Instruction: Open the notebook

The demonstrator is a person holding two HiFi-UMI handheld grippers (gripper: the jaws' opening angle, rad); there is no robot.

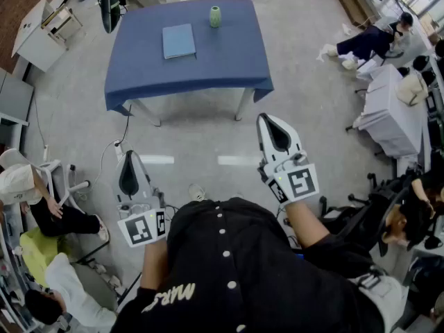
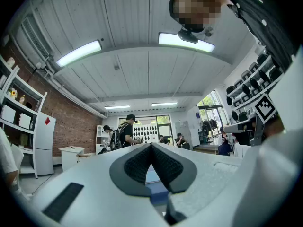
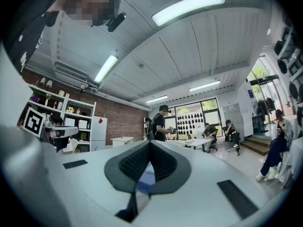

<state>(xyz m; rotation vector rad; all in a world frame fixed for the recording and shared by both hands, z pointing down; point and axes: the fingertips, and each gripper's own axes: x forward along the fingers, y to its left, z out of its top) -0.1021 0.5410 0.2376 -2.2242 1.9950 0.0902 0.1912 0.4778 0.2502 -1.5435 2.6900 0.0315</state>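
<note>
A closed blue notebook (image 1: 179,41) lies flat on a table under a dark blue cloth (image 1: 187,71), far ahead in the head view. My left gripper (image 1: 129,159) is held low at the left, well short of the table, its jaws shut and empty. My right gripper (image 1: 269,121) is a little further forward at the right, also shut with nothing in it. In the left gripper view the dark pads (image 2: 163,162) meet at their tips, and a sliver of the notebook (image 2: 152,174) shows through the gap below. The right gripper view shows its pads (image 3: 163,162) closed the same way.
A green cup (image 1: 216,16) stands on the table to the right of the notebook. People sit at the left (image 1: 31,200) and right (image 1: 368,44) of the floor. A white-draped table (image 1: 392,113) is at the right, and a white desk (image 1: 38,37) at the far left.
</note>
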